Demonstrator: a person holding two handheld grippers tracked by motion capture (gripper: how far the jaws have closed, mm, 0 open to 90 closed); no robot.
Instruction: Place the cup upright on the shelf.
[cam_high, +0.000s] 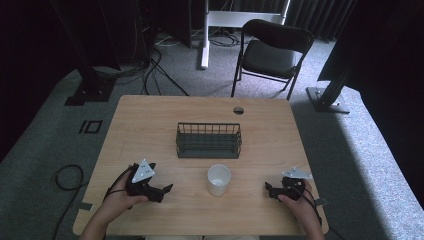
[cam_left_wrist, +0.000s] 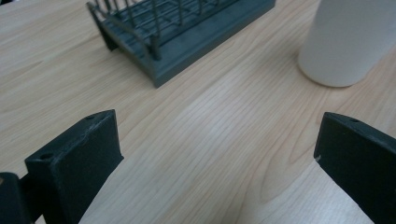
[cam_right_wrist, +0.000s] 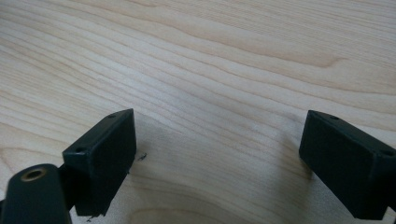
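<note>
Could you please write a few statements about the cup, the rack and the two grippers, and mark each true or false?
1. The white cup stands upright on the wooden table. True.
2. The cup sits inside the wire rack. False: it stands on the table in front of the rack, apart from it.
3. The left gripper is open and holds nothing. True.
4. The right gripper is shut on the cup. False: its jaws are apart over bare wood.
5. The rack holds several plates. False: it is empty.
</note>
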